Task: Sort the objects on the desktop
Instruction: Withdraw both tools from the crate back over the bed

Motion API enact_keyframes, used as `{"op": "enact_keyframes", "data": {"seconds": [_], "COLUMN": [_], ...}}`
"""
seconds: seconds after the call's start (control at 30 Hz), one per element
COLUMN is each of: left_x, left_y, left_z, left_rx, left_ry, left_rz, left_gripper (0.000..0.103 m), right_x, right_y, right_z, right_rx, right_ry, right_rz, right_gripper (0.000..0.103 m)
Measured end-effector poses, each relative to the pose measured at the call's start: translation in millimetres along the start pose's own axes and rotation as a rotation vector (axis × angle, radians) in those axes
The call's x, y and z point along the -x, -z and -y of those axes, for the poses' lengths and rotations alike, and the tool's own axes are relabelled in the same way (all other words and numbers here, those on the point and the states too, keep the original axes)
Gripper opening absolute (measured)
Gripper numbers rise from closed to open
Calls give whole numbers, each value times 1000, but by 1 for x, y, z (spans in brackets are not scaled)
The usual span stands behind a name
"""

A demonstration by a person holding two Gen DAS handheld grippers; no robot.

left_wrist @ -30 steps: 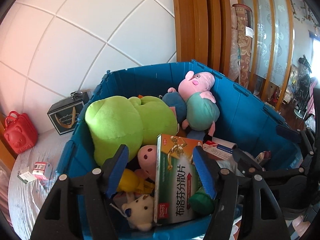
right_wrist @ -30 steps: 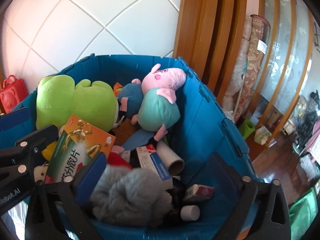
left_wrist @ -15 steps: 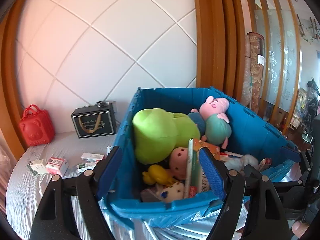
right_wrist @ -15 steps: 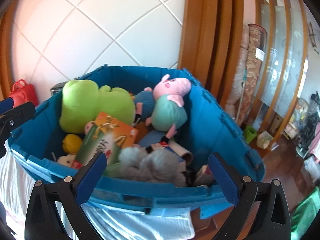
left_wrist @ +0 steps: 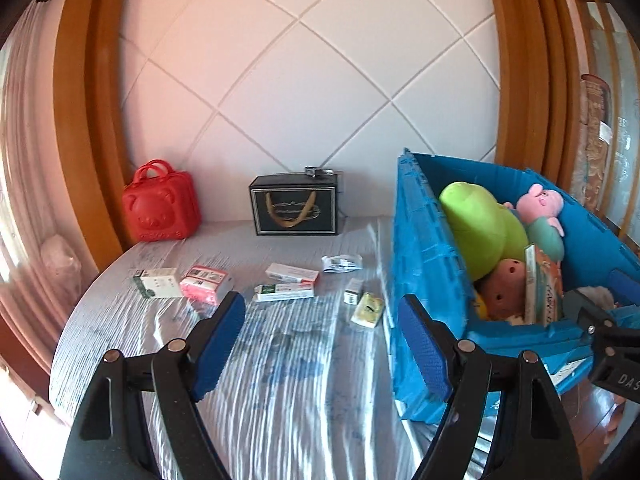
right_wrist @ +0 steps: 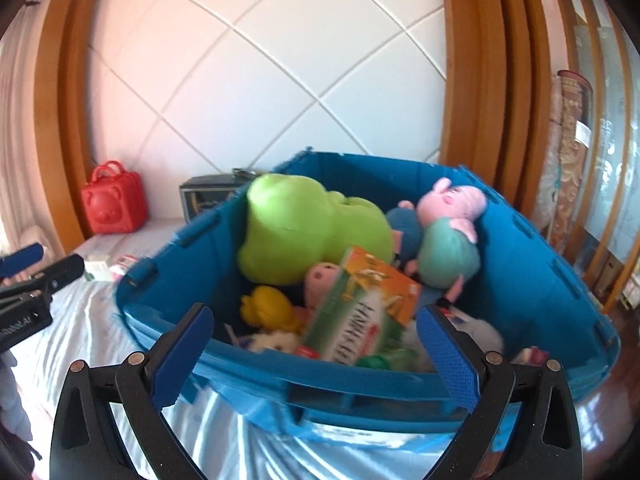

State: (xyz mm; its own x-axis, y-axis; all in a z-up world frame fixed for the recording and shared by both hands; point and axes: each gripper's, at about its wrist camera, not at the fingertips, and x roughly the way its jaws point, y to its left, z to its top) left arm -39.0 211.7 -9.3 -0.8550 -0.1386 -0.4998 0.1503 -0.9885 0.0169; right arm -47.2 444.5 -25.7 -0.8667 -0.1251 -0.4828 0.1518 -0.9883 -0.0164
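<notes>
left gripper spread wide, holding nothing, swung off the blue bin to the worktop, small boxes at 12 o'clock, bin now at 3 o'clock, right gripper also spread, holding nothing, pulled back, medicine box lying in bin among plush toys

Blue crate cut off at right; small boxes' print illegible.

Bare cloth before scattered boxes; crammed blue crate right.
</notes>
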Motion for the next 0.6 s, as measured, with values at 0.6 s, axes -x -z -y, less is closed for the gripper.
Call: {"op": "enact_keyframes", "data": {"seconds": [0.6], "left_x": [-76], "left_y": [10], "left_z": [-210], "left_rx": [53], "left_ry": [14], "left_rz": [-115], "left_gripper": [79], "right_x": [-39], "right_y": [-34], "right_z": [-217], "right_rx": [102], "right_ry": [-81], "right_rz": [68], "right_gripper": [103]}}
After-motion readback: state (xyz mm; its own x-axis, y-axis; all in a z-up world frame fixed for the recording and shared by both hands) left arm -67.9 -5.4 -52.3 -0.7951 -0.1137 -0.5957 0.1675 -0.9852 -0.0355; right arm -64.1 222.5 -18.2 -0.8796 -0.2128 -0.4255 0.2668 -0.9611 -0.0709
